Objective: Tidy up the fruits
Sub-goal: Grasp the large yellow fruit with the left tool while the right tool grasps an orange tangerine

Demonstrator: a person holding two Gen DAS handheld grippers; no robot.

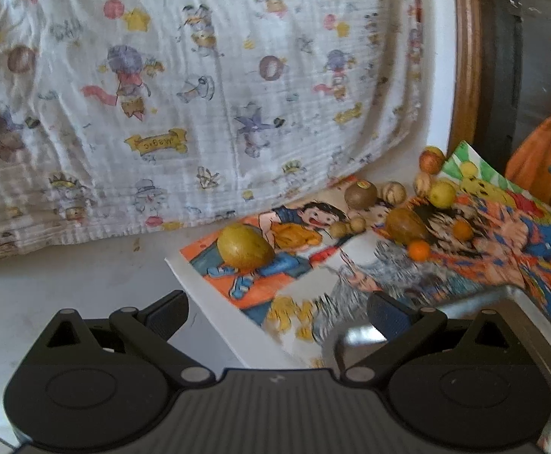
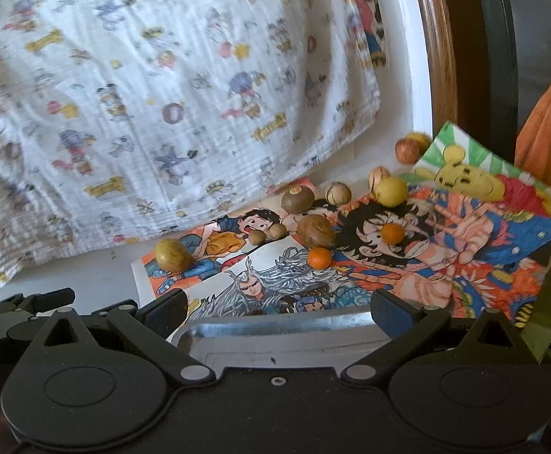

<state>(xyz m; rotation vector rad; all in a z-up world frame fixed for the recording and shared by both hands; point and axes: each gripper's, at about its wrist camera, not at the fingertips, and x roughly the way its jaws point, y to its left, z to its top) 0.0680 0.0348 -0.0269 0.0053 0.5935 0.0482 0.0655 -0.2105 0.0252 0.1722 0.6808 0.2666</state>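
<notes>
L gripper (image 1: pixel 277 312): jaws spread wide, nothing btwn them, hovering over the near edge of the cartoon drawings (image 1: pixel 351 276). Its right finger sits above the corner of a metal tray (image 1: pixel 502 302).

R gripper (image 2: pixel 277 312): also wide open, empty, positioned right over the metal tray (image 2: pixel 275 335), which lies at the near edge of the cartoon drawings (image 2: pixel 408 276). L gripper (image 2: pixel 29 304) shows at the left edge of the right wrist view, beside the R one.

Fruits are scattered on the drawings, none in the tray as far as visible. Nearest-left: yellow-green mango (image 1: pixel 245 246) / (image 2: pixel 173 254), alone, well apart from the rest. Further back: two small brown round fruits (image 2: pixel 271 233) touching each other, a bigger brown oval fruit (image 2: pixel 315 231) just beside them, a kiwi w/ sticker (image 2: pixel 297 199) behind. Two small orange fruits (image 2: pixel 320 257), (image 2: pixel 393 233) near the brown oval one, not touching it. Yellow round fruit (image 2: pixel 391 191) further back, w/ two pale striped fruits (image 2: pixel 338 193), (image 2: pixel 378 176) near it. Reddish round fruit (image 2: pixel 407 150) at the far end by the wall, something yellow just behind it – can't tell what.

Beyond: printed white blanket (image 2: pixel 143 94) bunched up left of the drawings, on a white surface (image 1: pixel 67 295). Wooden frame edge (image 2: pixel 442 56) far right. Orange cloth (image 2: pixel 548 121) at right edge.
</notes>
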